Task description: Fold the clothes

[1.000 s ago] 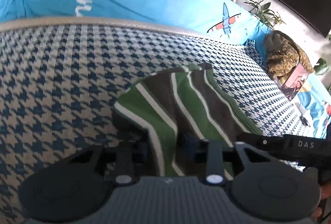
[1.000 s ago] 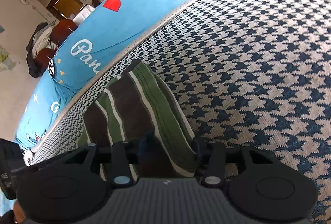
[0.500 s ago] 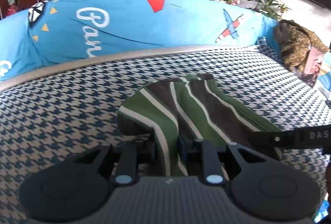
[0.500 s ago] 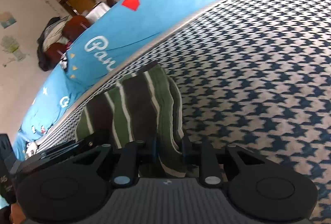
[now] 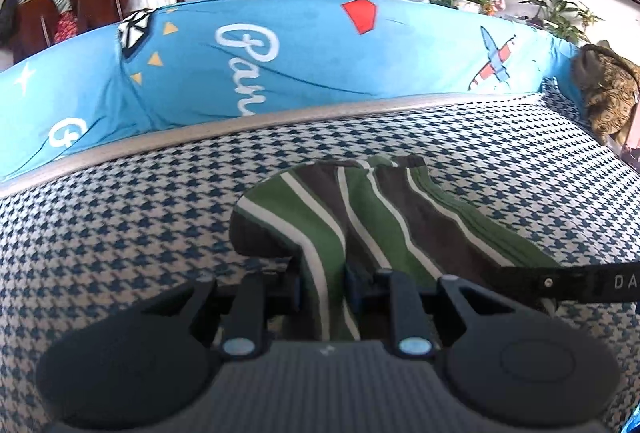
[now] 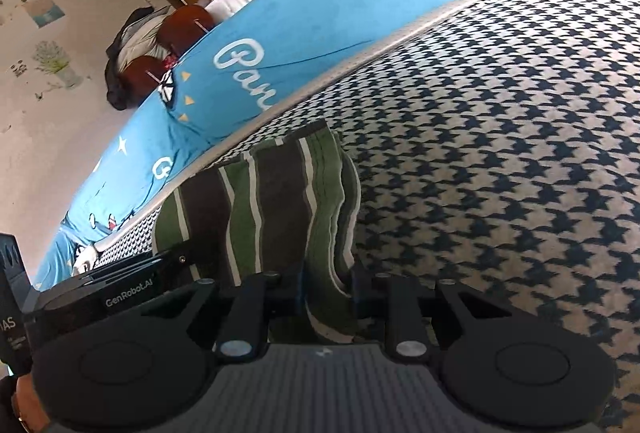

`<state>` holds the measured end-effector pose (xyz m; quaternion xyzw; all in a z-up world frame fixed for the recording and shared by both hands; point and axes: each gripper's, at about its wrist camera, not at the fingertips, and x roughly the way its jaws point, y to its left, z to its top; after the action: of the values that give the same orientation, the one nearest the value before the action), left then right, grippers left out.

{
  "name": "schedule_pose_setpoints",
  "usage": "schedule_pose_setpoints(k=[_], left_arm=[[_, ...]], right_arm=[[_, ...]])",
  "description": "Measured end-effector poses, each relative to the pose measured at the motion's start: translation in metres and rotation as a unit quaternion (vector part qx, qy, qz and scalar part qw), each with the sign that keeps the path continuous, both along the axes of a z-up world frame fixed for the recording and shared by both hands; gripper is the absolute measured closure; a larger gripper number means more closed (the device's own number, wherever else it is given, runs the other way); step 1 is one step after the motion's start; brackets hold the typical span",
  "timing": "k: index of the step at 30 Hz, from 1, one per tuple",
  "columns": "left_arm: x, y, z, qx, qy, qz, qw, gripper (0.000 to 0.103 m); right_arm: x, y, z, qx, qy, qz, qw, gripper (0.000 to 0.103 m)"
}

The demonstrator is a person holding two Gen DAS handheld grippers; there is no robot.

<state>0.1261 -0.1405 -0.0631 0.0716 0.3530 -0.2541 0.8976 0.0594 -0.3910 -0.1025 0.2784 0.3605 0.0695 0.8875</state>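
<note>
One striped garment (image 5: 360,217) (folded), two tongs (image 5: 323,283) (image 6: 328,291) clamping it

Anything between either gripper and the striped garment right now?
Nothing visible. The left gripper and right gripper are each shut on the near edge of the striped garment, which lies on the houndstooth cover.

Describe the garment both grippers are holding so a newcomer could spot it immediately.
On the blue-and-white houndstooth surface, just in front of the bright blue cushion, lies a folded garment. It is the only striped piece there: green and dark brown bands split by thin white lines, its near edge clamped in the left gripper and right gripper.
</note>
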Motion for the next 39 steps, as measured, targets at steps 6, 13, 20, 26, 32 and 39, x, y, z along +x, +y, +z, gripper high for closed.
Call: schedule_pose_setpoints(k=[6, 13, 20, 26, 32, 39], left_arm=[[0.011, 0.015, -0.012, -0.018, 0.044, 0.014, 0.9988, 0.078], [0.027, 0.042, -0.020, -0.063, 0.095, 0.046, 0.9925, 0.054], [0.035, 0.058, -0.025, -0.096, 0.121, 0.048, 0.9868, 0.033], [0.039, 0.050, -0.036, -0.109, 0.140, 0.033, 0.9835, 0.030], [0.041, 0.037, -0.043, -0.113, 0.139, 0.025, 0.9836, 0.033], [0.030, 0.023, -0.035, -0.103, 0.109, 0.008, 0.9886, 0.075]], right_arm=[[0.005, 0.008, -0.007, -0.001, 0.026, -0.008, 1.000, 0.073], [-0.001, 0.001, -0.006, 0.009, 0.025, -0.015, 1.000, 0.060], [-0.010, -0.006, -0.005, 0.012, 0.030, -0.024, 0.999, 0.048], [-0.005, -0.002, -0.014, 0.027, 0.044, -0.023, 0.998, 0.048], [0.004, 0.008, -0.017, 0.021, 0.038, -0.018, 0.999, 0.050], [0.010, 0.020, -0.015, -0.011, 0.033, -0.017, 0.999, 0.073]])
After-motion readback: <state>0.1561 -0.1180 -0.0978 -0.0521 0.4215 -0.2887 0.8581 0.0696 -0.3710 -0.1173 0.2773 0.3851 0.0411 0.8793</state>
